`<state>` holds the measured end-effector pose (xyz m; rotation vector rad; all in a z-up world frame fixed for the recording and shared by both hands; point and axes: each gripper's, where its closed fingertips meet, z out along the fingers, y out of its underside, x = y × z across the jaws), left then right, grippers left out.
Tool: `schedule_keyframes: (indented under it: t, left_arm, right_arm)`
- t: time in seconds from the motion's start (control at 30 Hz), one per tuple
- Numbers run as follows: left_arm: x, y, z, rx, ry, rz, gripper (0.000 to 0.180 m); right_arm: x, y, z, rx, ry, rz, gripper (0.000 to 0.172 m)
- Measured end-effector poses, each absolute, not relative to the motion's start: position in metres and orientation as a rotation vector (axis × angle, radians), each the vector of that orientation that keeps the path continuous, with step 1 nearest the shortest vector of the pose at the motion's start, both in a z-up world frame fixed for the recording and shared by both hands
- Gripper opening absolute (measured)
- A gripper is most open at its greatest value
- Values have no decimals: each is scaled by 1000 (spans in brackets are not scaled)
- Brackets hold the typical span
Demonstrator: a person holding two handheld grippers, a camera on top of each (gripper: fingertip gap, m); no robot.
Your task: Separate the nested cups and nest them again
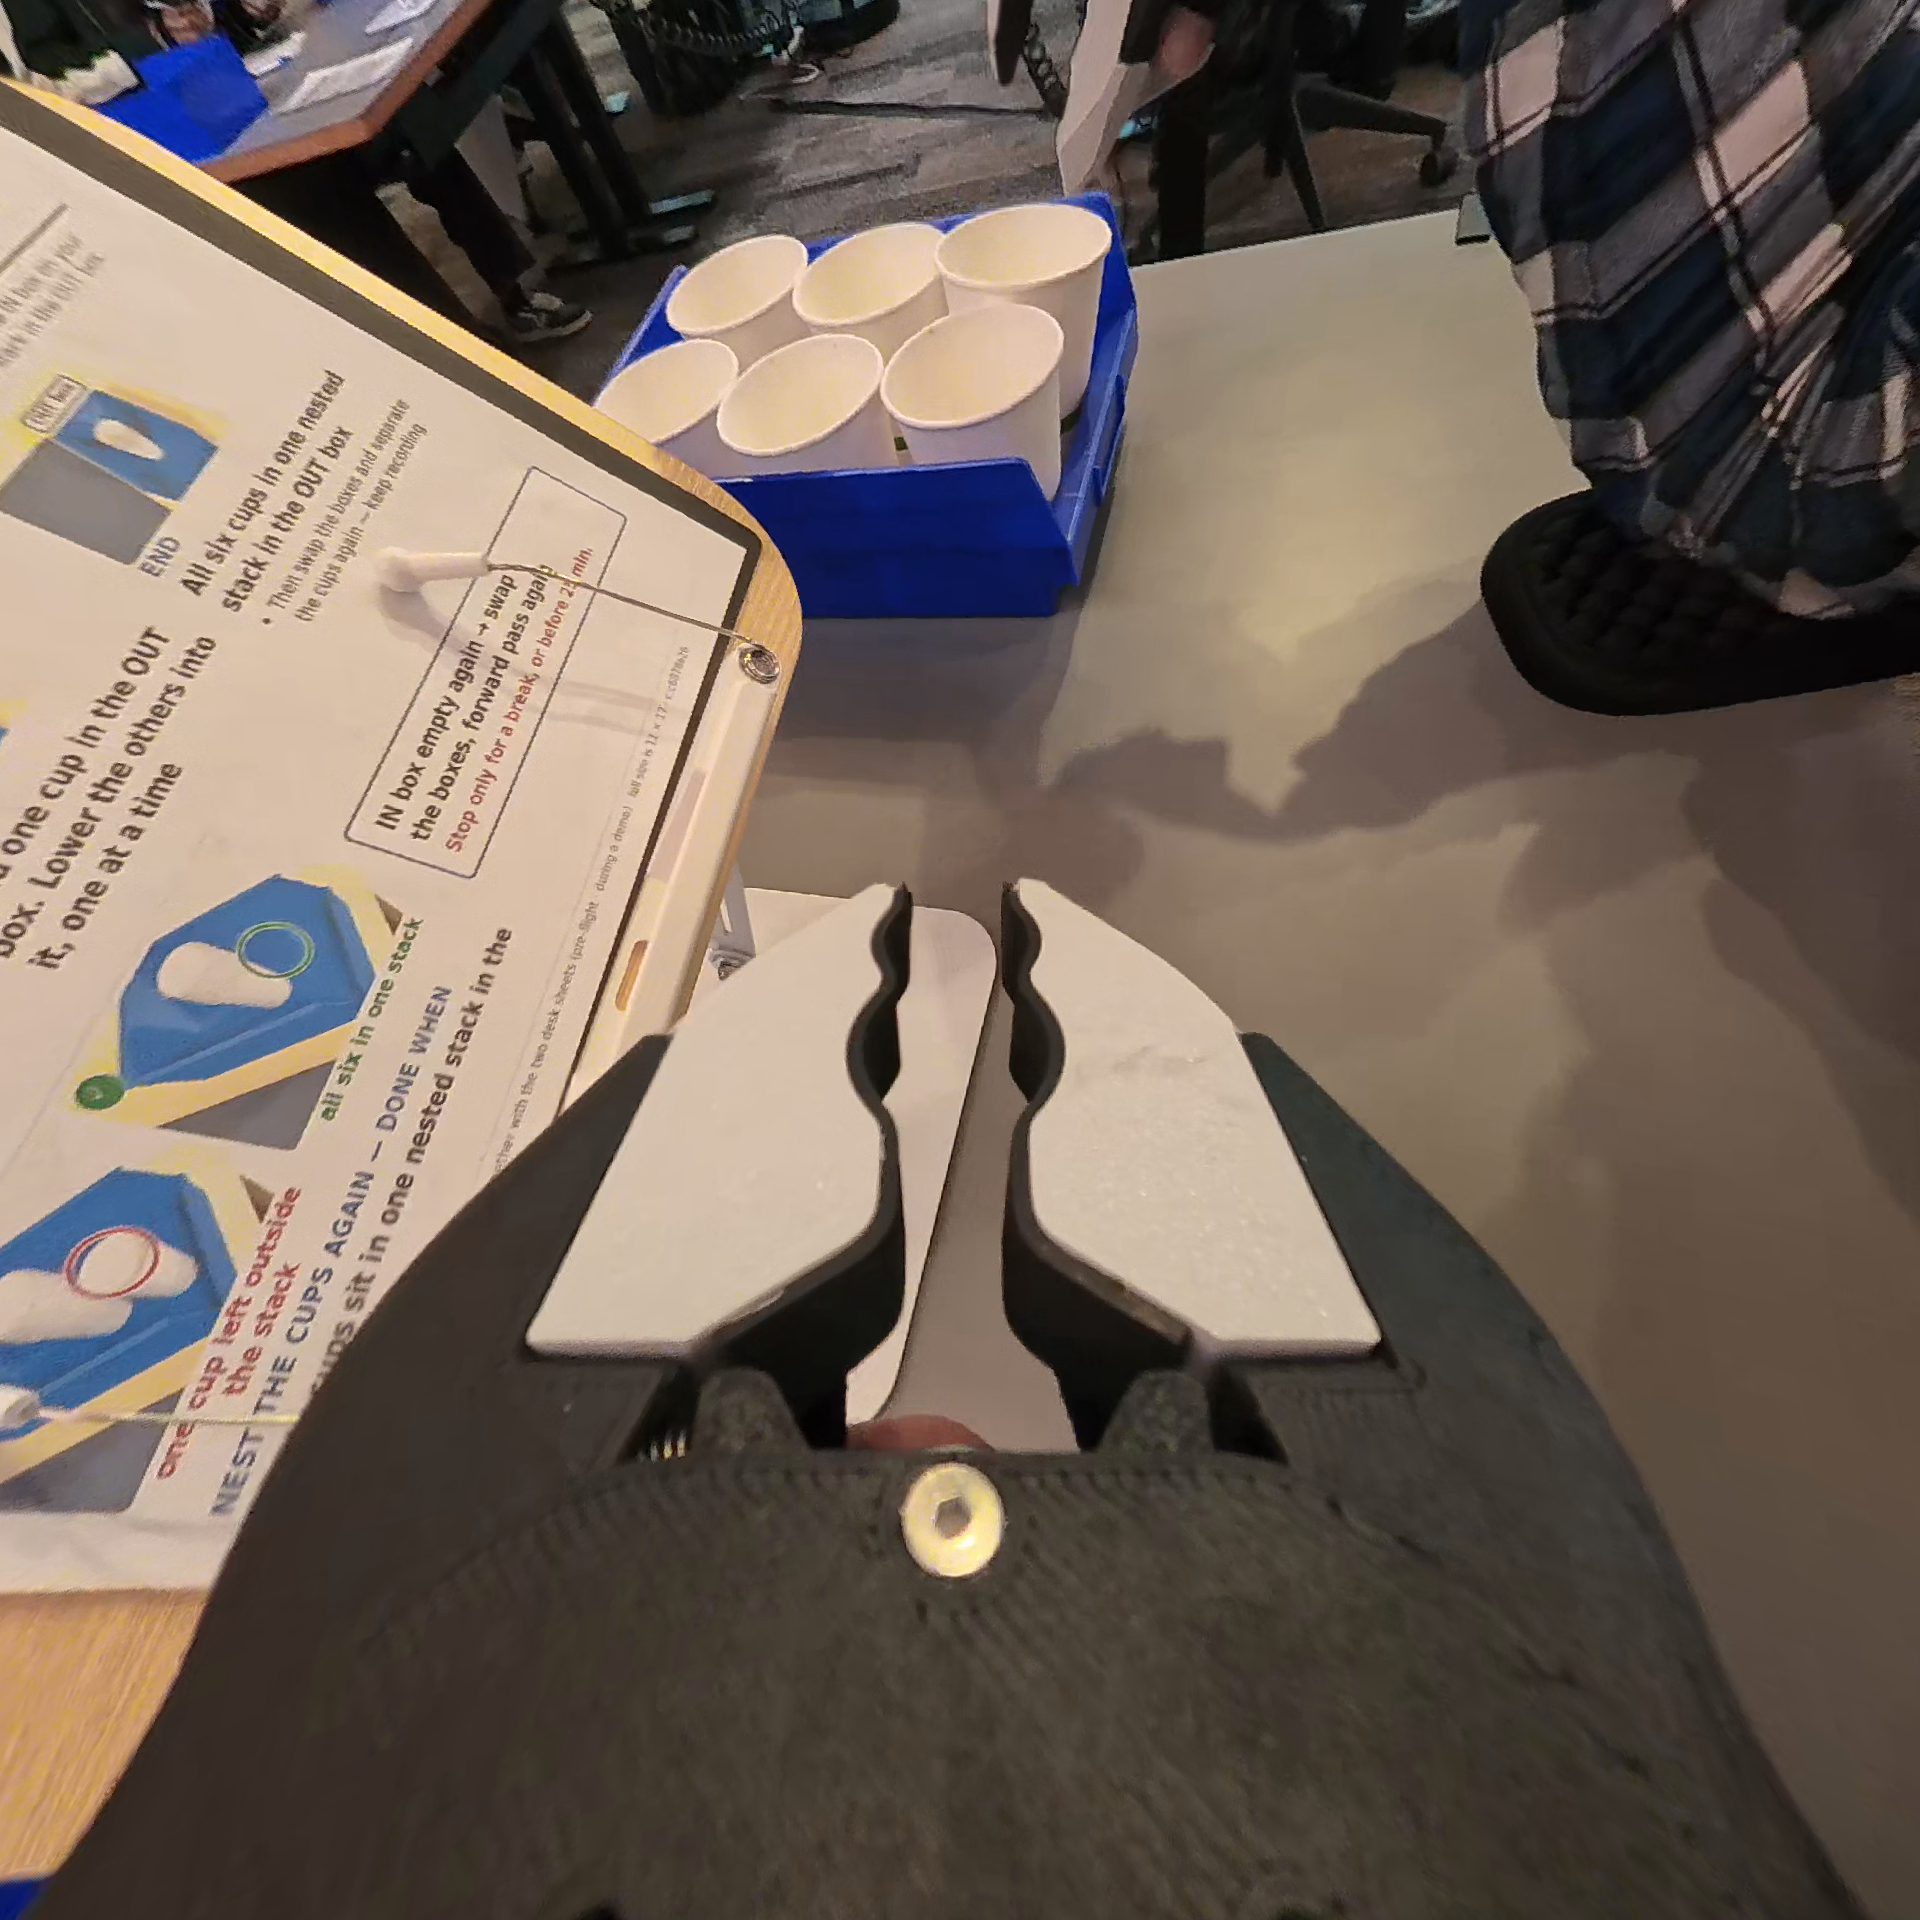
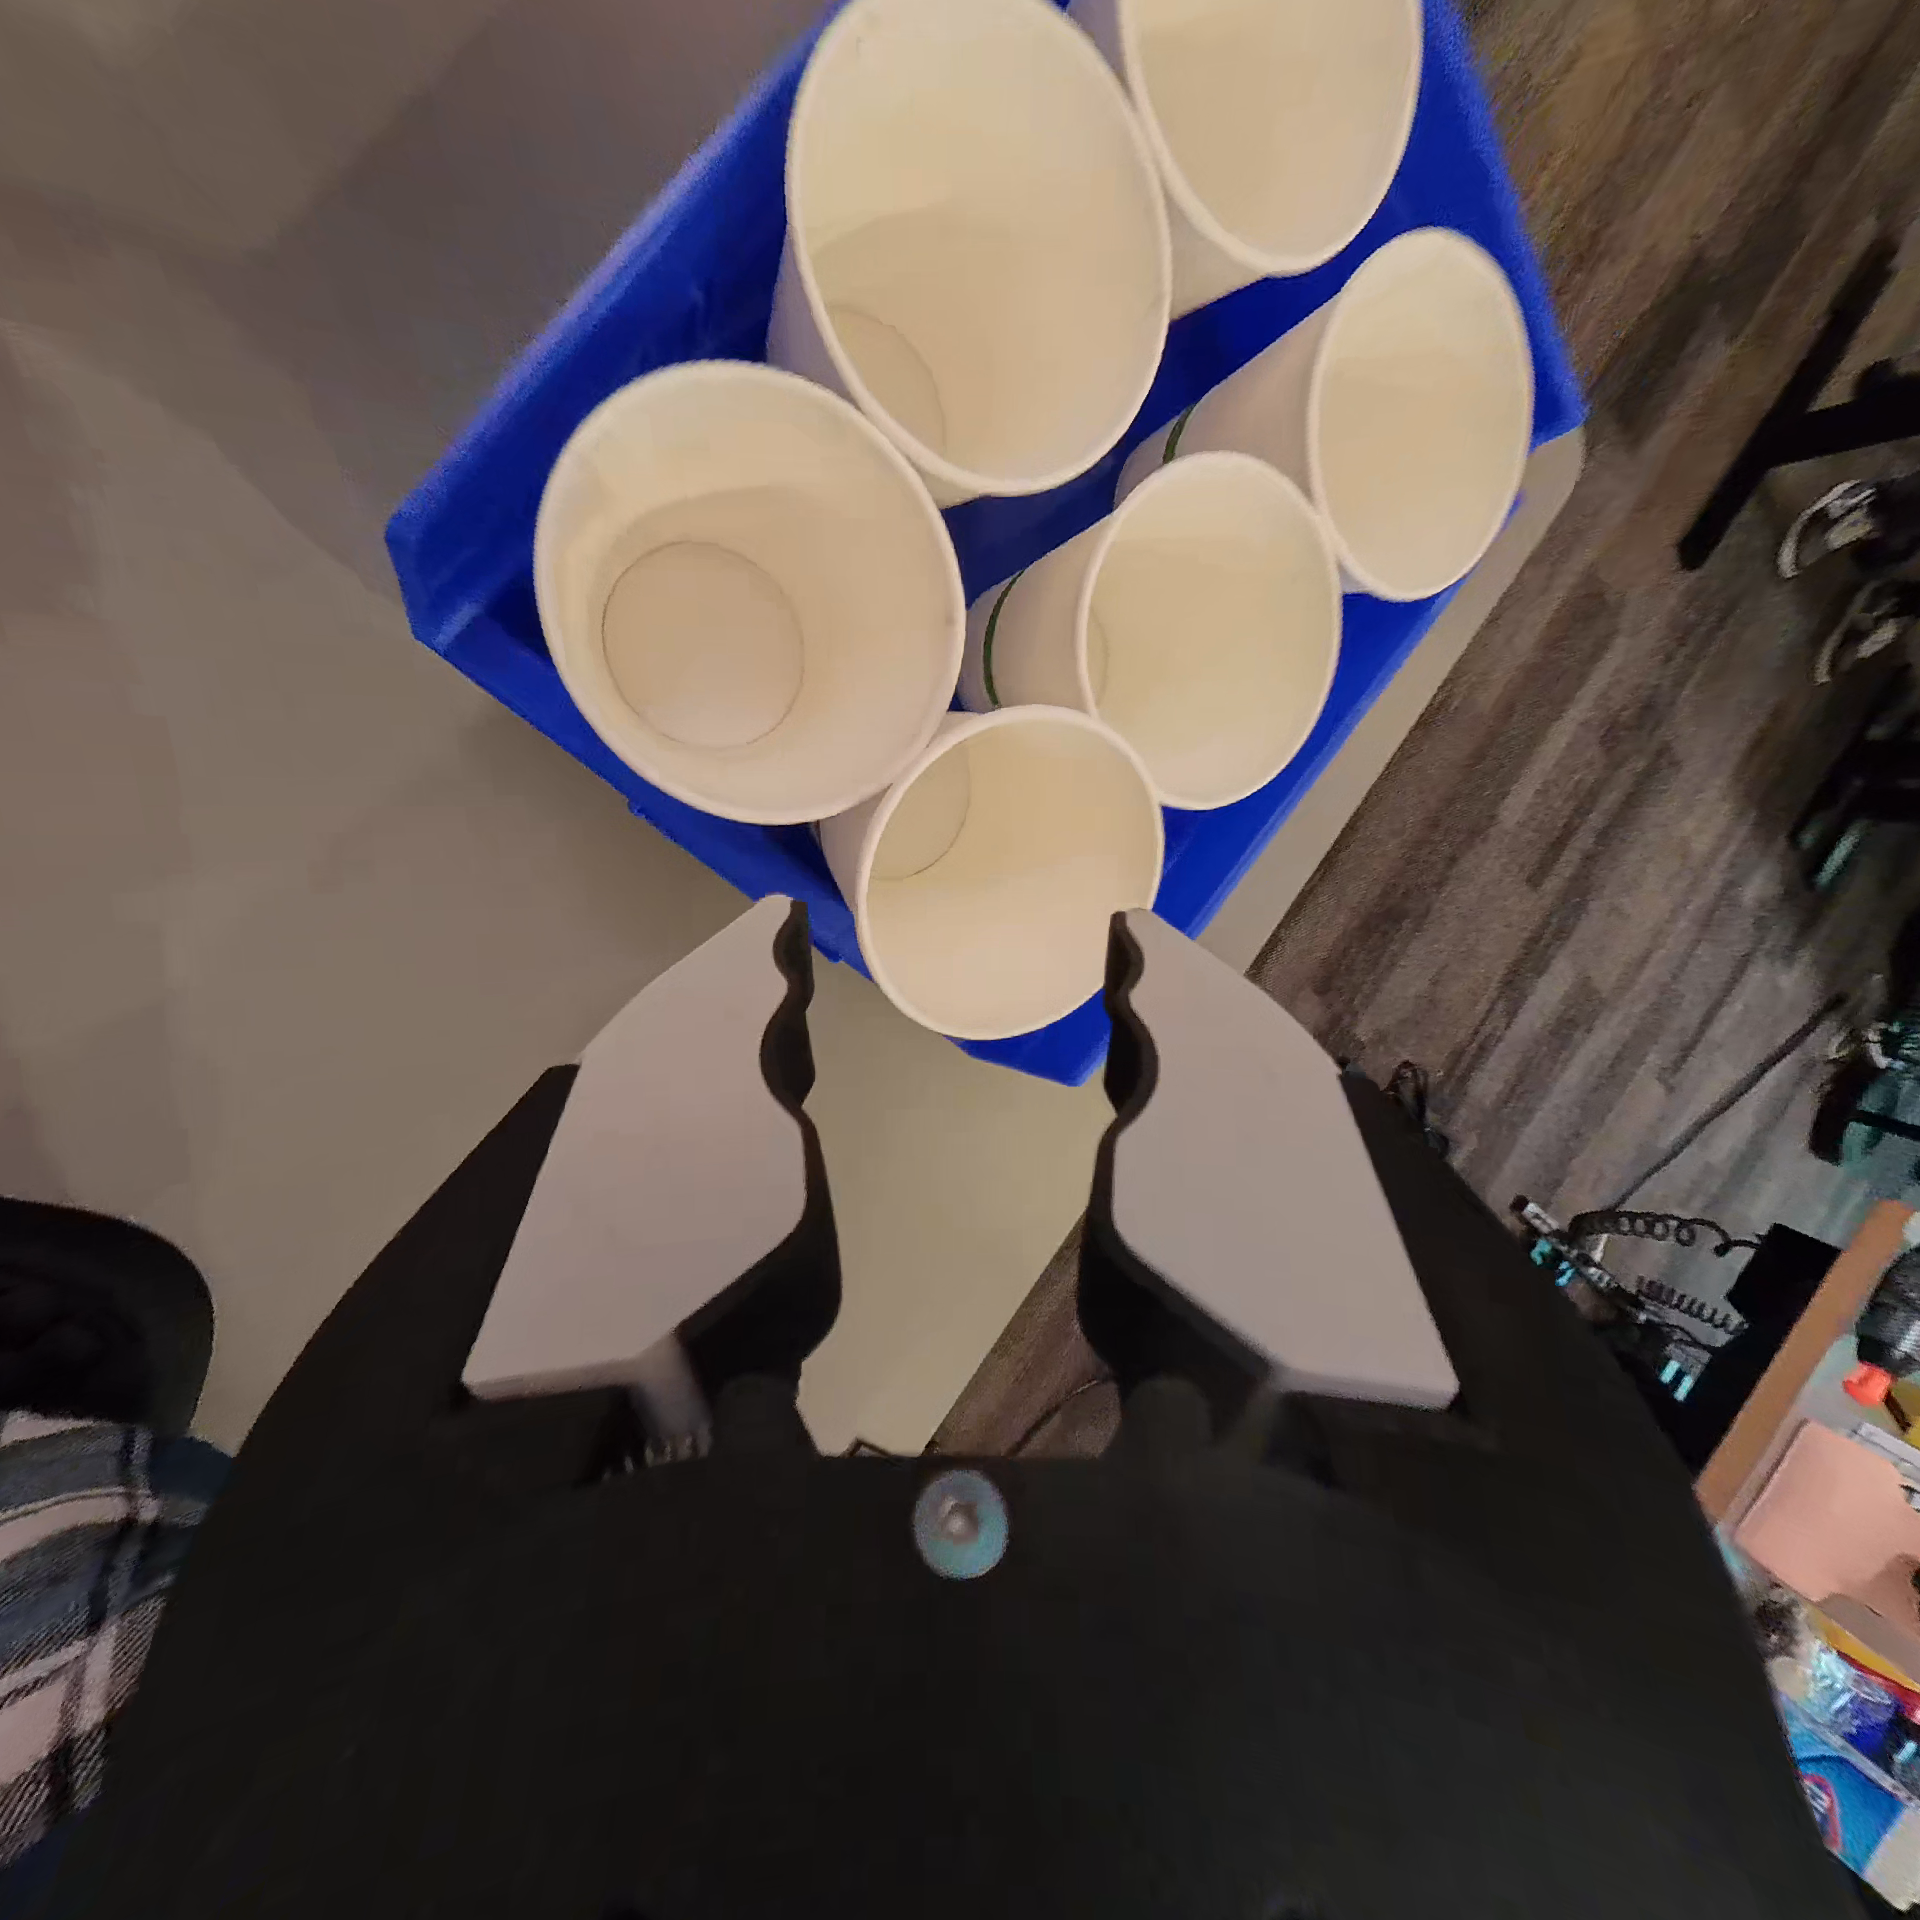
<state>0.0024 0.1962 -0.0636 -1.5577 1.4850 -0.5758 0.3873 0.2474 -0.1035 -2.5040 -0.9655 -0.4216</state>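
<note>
**Six cups apart in the bin; re-nesting is next**

I judge the separating half done: six white paper cups [image 1: 883, 353] stand singly, mouths up, packed in two rows inside the blue bin [image 1: 935, 540]. None sits inside another as far as I can see. The bin rests on the grey bench [image 1: 1351, 935], at about 12 o'clock from my left claw [image 1: 956, 894] and well apart from it.

My left claw hangs over the bench with its jaws a little parted and nothing between them; only a white sheet on the bench shows through the gap. An instruction board [image 1: 364, 675] leans at its 10 o'clock.

My right claw [image 2: 951, 920] hovers above the bin's near corner, jaws wide apart and gripping nothing. The nearest cup [image 2: 1013, 873] lies at 12 o'clock just beyond the fingertips [image 2: 1127, 935]. Its rim seems to line up with the right tip, but I cannot tell whether they touch; the left tip stands clear of it.

The step in hand, as I read it, is the start of nesting again. The next move calls for bringing the right claw onto the nearest cup's wall, closing gently so the paper does not crush, lifting it straight up clear of its neighbours, then lowering it into another cup. The cups crowd each other, so a tilted lift could drag one along.
</note>
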Motion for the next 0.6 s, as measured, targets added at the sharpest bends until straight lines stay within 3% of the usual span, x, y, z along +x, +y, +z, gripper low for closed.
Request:
schedule_keyframes:
  t: [0.03, 0.47, 0.6]
  left_arm:
    - [0, 195, -63, -1558, 1481, -575, 17]
    - [-70, 180, -81, -1712, 1262, -528, 22]
    - [-112, 188, -76, -1743, 1121, -413, 30]
  right_arm:
    - [385, 248, -99, -2487, -960, -436, 53]
    - [358, 259, -81, -2370, -1004, -476, 47]
    - [353, 268, -65, -2282, -964, -508, 47]
